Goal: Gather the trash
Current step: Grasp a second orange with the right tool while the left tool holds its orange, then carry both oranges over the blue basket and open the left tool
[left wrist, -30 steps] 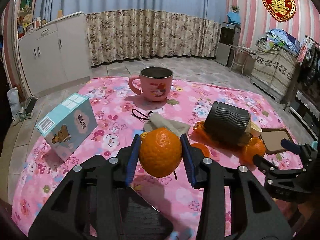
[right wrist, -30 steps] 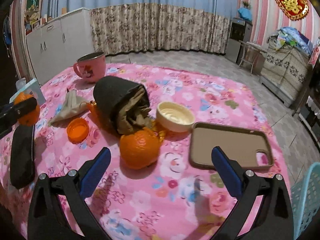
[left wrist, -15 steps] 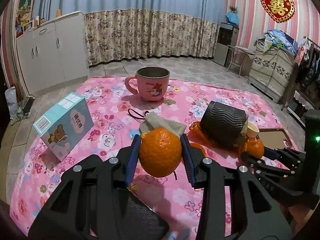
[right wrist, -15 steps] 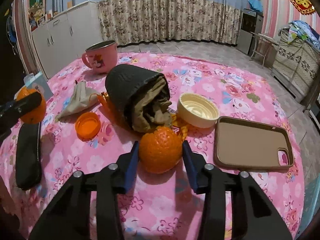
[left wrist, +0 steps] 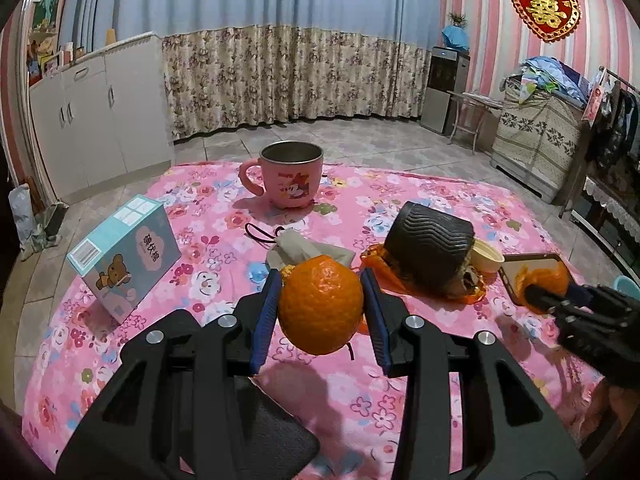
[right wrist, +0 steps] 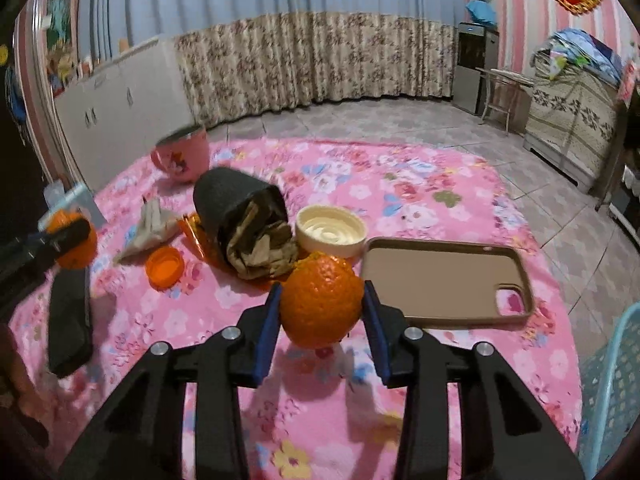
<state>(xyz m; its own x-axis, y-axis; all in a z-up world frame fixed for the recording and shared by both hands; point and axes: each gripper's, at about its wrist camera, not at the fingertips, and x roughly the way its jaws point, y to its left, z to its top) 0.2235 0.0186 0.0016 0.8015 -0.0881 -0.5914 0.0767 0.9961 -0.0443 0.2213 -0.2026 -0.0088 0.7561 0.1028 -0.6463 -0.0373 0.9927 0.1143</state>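
My left gripper (left wrist: 321,308) is shut on an orange (left wrist: 320,304) and holds it above the pink flowered cloth (left wrist: 208,240). My right gripper (right wrist: 320,308) is shut on a second orange (right wrist: 320,300), low over the cloth in front of the phone case (right wrist: 444,280). Its blue pads press both sides of the fruit. A black paper cup (right wrist: 240,216) lies on its side, stuffed with brown paper. Around it lie an orange cap (right wrist: 164,266), a cream lid (right wrist: 330,230) and a crumpled tissue (right wrist: 148,228).
A pink mug (left wrist: 290,178) stands at the back and a blue carton (left wrist: 124,256) at the left. A black flat object (right wrist: 68,320) lies near the left edge. A light blue basket (right wrist: 612,380) shows beyond the table's right edge.
My right gripper went from wide open behind the orange to shut on it, then carried it rightward and a little up. The left gripper kept still with its orange.
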